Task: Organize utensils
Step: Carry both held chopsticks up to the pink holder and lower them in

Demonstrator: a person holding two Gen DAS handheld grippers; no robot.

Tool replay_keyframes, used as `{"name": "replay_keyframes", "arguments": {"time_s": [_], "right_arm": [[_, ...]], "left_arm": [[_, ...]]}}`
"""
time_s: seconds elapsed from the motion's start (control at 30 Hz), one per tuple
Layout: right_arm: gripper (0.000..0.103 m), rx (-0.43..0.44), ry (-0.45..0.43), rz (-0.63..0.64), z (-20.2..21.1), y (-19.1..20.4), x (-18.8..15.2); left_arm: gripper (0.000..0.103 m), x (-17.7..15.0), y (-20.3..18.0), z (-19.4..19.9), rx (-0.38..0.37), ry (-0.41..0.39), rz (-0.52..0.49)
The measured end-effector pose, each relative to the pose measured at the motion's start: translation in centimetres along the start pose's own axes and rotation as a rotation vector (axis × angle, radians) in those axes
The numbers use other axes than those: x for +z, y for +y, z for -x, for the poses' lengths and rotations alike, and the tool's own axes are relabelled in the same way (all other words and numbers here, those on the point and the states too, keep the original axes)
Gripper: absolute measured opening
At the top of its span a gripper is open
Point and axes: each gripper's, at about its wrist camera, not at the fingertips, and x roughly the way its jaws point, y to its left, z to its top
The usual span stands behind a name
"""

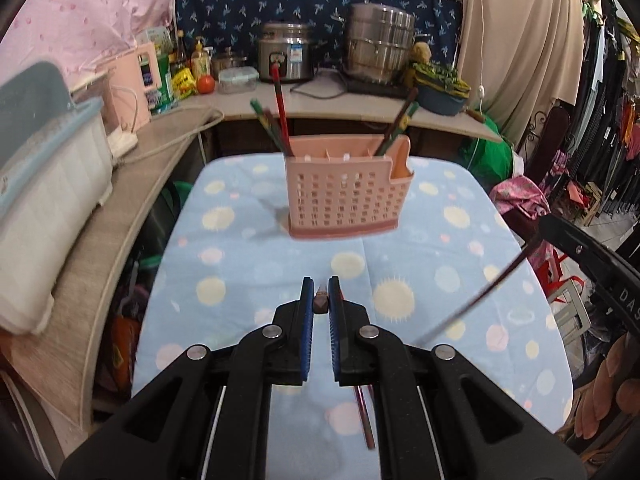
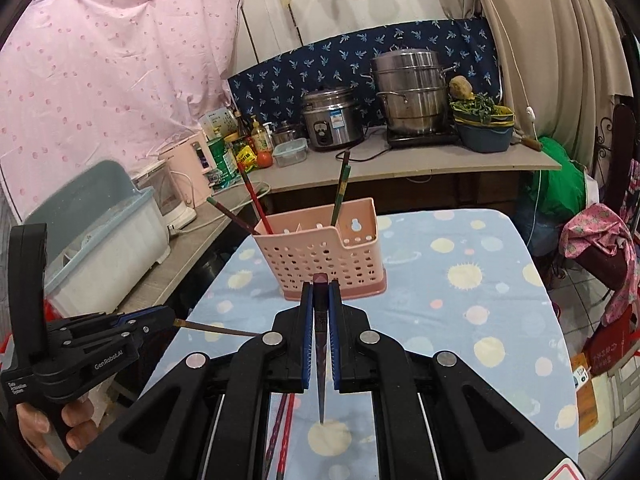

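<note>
A dark chopstick [image 1: 321,305] is gripped by the left gripper [image 1: 321,296]; a dark purple chopstick [image 2: 321,344] is clamped by the right gripper [image 2: 321,300]. The pink perforated plastic utensil holder [image 2: 320,254] is seen at frame centre on the blue dotted tablecloth [image 2: 460,320].

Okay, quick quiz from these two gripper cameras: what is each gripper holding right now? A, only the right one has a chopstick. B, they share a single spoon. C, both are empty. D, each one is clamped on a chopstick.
D: the left gripper pinches a chopstick end between its blue pads, and the right gripper is closed on its own dark chopstick, short of the pink basket.
</note>
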Motion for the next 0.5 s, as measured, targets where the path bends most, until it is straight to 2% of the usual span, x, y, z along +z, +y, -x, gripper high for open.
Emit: {"name": "replay_keyframes", "arguments": {"time_s": [0.27, 0.5], "right_arm": [[0.007, 0.035, -0.081, 0.004, -0.9, 0.7, 4.7], [0.007, 0.065, -0.199, -0.012, -1.7, 1.0, 10.9]], "left_arm": [[0.007, 6.0, 0.2, 0.6, 0.012, -0.098, 0.001], [0.007, 12.7, 0.0, 3.1, 0.018, -0.238, 0.013]]}}
